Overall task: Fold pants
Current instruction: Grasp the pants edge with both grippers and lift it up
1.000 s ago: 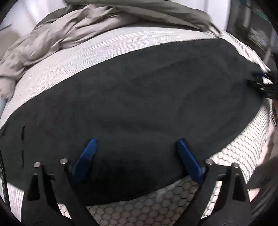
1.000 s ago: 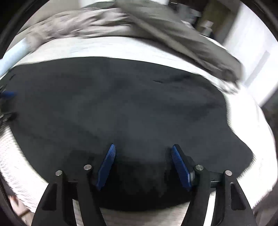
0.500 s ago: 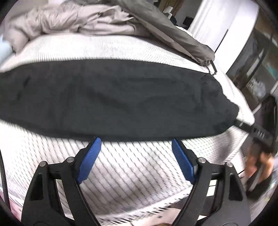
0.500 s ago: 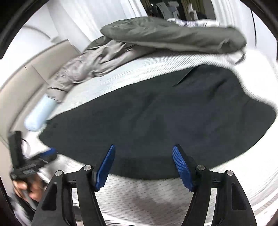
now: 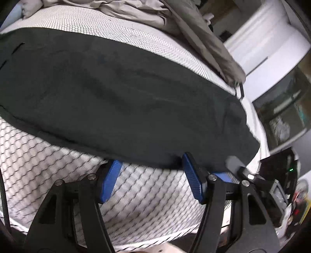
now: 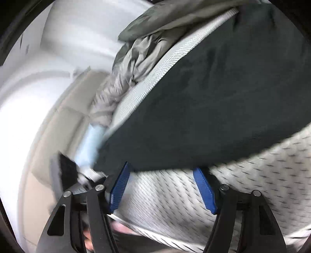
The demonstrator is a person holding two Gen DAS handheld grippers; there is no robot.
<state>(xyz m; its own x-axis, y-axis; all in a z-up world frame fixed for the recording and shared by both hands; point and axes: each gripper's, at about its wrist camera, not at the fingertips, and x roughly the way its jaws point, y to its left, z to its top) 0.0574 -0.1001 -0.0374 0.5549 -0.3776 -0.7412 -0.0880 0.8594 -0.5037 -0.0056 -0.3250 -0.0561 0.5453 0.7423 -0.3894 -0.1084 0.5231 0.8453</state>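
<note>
Dark, nearly black pants lie spread flat on a white mesh mattress. My left gripper hovers at their near edge. Its blue pads stand apart and the jaws are closing, with only mattress and the hem's rim between them. In the right wrist view the pants run up to the right. My right gripper sits just short of their edge, jaws closing, nothing pinched. Part of the right gripper shows close beside the left one.
A crumpled grey duvet and an olive-grey garment are heaped along the far side of the bed. A light blue pillow lies by the padded headboard. White cupboards and cluttered shelves stand past the bed's end.
Both grippers have drawn back from over the pants to their near edge and rolled. Their pads stand closer together than before, and the two grippers have come near each other.
</note>
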